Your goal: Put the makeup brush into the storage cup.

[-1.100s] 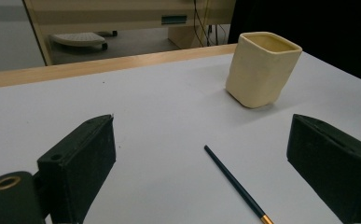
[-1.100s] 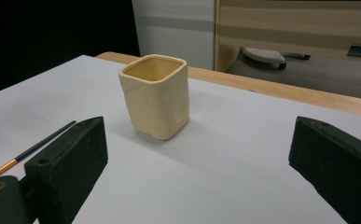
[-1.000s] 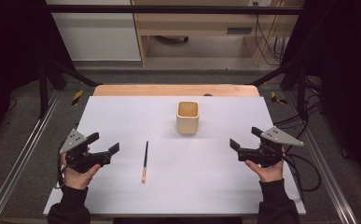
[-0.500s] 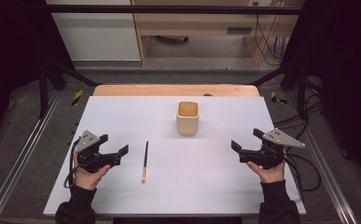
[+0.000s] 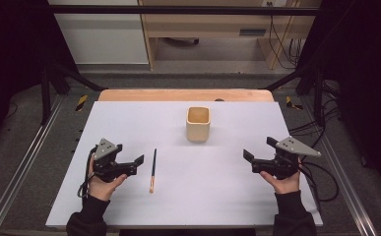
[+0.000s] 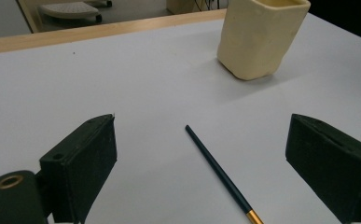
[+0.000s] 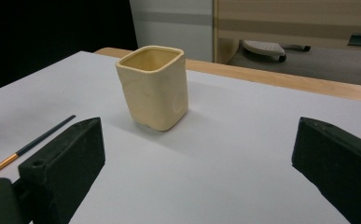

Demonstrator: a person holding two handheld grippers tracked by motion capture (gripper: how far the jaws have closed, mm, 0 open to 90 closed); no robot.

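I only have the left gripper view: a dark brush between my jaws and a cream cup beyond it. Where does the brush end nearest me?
Observer: In the high view the brush ends in a pale tip pointing toward the person, level with the left gripper.
Operator: Is the cup empty?
Observer: The right gripper view looks partly into the cup; what shows of the inside is bare, but the bottom is hidden.
Operator: And the other gripper?
Observer: The right gripper is open, off to the right on the table, holding nothing.

Cream square cup (image 5: 198,124) upright on white table (image 5: 129,118)
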